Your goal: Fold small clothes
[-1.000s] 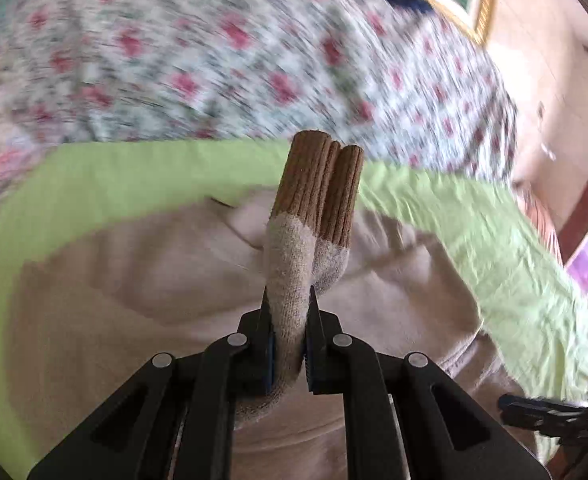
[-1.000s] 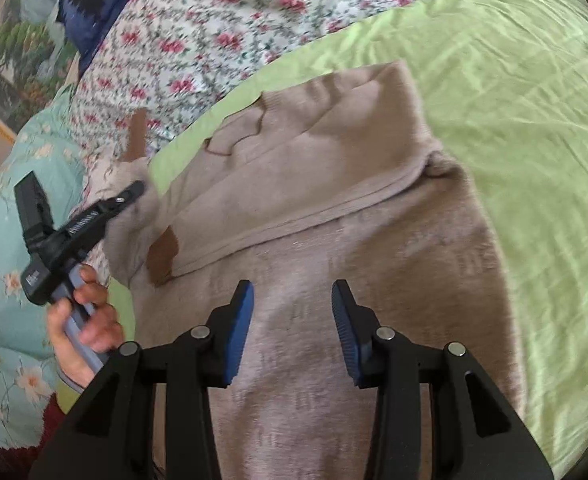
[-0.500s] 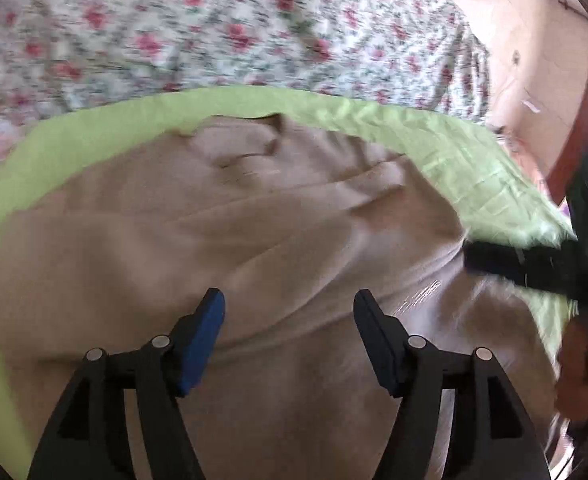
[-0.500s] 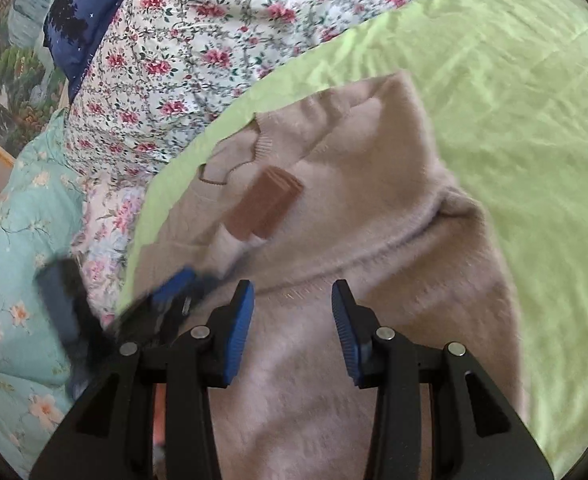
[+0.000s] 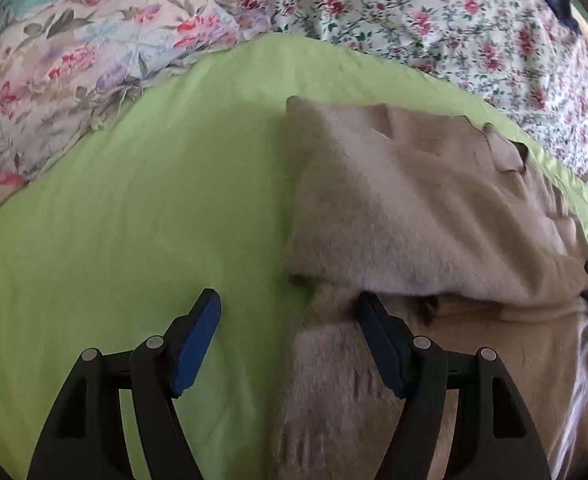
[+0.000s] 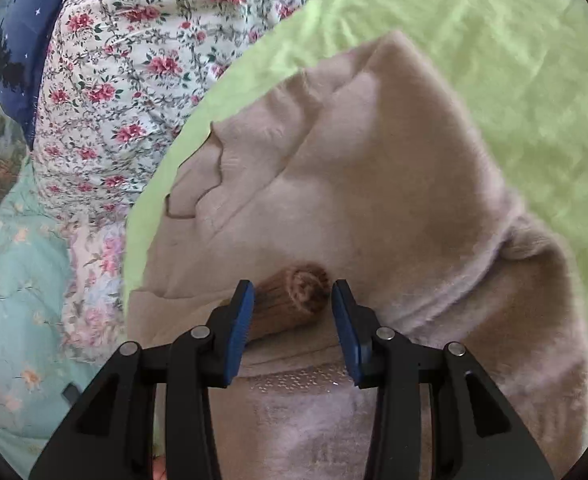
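Leftward, open green sheet (image 5: pixel 133 220) borders the sweater (image 5: pixel 394 208) edge under the opening left claw (image 5: pixel 287 328).

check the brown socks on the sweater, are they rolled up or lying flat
Rolled up. In the right wrist view the brown socks form a tight ribbed cylinder with a spiral showing at its end, lying on the beige sweater.

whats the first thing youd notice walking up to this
A fuzzy beige sweater sprawls half-folded across a bright lime-green sheet, with floral bedding behind. A rolled brown sock lies on the sweater, right between the open right gripper fingers. The left gripper straddles the sweater's edge, jaws opening.
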`<state>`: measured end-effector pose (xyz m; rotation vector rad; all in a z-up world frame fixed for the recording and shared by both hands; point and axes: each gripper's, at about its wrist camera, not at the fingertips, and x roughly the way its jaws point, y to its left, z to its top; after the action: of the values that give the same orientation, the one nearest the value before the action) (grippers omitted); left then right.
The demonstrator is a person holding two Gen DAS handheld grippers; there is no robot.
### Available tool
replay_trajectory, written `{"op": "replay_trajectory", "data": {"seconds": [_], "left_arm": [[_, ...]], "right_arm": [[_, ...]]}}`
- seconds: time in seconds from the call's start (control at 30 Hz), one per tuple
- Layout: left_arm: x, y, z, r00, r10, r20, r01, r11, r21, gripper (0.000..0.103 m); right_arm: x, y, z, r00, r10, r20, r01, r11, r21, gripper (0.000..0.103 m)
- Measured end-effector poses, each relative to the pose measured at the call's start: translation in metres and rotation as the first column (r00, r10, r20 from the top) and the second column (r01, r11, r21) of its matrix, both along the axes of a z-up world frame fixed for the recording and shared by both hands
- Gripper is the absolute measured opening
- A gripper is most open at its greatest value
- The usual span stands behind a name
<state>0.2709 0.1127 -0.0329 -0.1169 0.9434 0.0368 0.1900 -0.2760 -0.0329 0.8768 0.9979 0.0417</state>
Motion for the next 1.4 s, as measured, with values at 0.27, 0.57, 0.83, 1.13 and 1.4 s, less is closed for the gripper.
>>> {"op": "replay_trajectory", "data": {"seconds": [0.27,0.57,0.83,1.13,1.4], "left_arm": [[0.021,-0.012,0.004,1.0,0.017,0.006,-0.018,0.999,0.035,0.072],[0.018,-0.002,0.0,0.997,0.079,-0.006,-0.079,0.997,0.023,0.072],[0.016,-0.002,-0.002,0.996,0.084,-0.001,-0.084,0.996,0.021,0.073],[0.018,0.001,-0.004,0.996,0.088,0.0,-0.088,0.996,-0.005,0.074],[-0.012,0.002,0.011,1.0,0.018,0.002,-0.018,0.999,-0.038,0.071]], "right_arm": [[-0.01,-0.01,0.092,0.944,0.02,0.329,0.016,0.994,-0.105,0.008],[-0.013,-0.045,0.03,0.992,-0.046,0.118,0.07,0.974,-0.214,0.008],[-0.016,-0.049,0.046,0.988,-0.13,0.088,0.152,0.934,-0.323,0.009],[0.002,-0.004,0.017,0.991,0.129,0.036,-0.116,0.963,-0.244,0.015],[-0.033,-0.029,0.03,1.0,-0.011,0.03,0.017,0.972,-0.235,0.032]]}}
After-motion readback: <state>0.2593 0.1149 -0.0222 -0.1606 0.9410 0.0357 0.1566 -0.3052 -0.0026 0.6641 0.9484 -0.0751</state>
